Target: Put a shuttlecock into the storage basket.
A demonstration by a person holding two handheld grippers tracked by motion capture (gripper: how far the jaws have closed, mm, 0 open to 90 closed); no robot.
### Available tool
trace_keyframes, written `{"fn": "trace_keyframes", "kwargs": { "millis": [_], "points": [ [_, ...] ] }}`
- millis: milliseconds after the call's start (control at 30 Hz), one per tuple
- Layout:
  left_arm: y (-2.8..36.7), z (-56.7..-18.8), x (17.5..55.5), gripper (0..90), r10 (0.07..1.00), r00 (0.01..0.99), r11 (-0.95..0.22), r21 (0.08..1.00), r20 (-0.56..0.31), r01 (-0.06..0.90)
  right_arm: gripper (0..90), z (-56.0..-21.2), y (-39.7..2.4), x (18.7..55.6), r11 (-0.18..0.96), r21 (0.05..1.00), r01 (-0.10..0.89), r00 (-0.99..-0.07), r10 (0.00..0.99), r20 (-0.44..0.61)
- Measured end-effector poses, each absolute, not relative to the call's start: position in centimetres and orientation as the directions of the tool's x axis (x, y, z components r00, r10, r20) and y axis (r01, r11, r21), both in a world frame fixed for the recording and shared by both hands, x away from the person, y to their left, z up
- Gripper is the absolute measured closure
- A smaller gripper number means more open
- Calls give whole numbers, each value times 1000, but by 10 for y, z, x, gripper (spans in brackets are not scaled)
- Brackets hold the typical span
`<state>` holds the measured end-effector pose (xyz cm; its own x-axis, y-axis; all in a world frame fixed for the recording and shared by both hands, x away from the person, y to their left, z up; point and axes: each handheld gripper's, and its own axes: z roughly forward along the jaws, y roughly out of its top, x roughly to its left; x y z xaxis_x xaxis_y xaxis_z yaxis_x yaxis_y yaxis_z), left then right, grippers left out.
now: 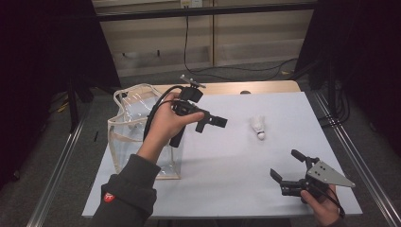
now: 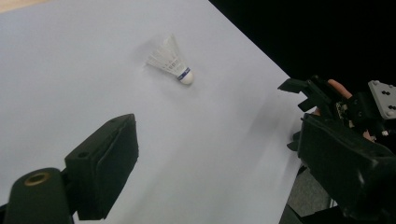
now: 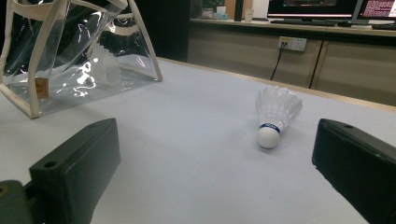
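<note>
White shuttlecock lying alone on the pale table sheet, right of centre in the high view, cork end toward the person, feathers away. In the left gripper view, same shuttlecock at about 12 o'clock, well beyond the jaws, cork toward 4 o'clock. In the right gripper view, shuttlecock between centre and the right jaw, farther off, cork resting on the sheet and facing the camera, blue band just above the cork. Left gripper at about 9 o'clock from the shuttlecock, near but apart, lifted above the sheet in the left hand, jaws aimed toward 3 o'clock; spread wide, nothing between. Right gripper at about 5 o'clock from the shuttlecock, well apart, low at the near edge, held by the right hand, grey three-cornered plate on top; jaws gaping wide toward 10 o'clock, nothing gripped. Clear plastic bag with cream trim standing at the sheet's left edge, 9 o'clock from the shuttlecock, beyond the left hand. Inside the bag, seen from the right gripper view, another shuttlecock, blurred through the plastic.
</note>
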<state>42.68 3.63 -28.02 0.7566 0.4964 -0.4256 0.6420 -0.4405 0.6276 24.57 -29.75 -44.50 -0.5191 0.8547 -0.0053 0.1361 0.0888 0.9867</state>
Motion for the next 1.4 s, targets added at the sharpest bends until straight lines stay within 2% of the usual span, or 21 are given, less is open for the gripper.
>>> {"fn": "trace_keyframes", "kwargs": {
  "millis": [1400],
  "points": [
    [-4, -332, 411, 42, 542, 753, -470, 607, -374, 640, 10, -445, -298, 245, 92, 987, 131, -519, 854, -11]
  ]
}}
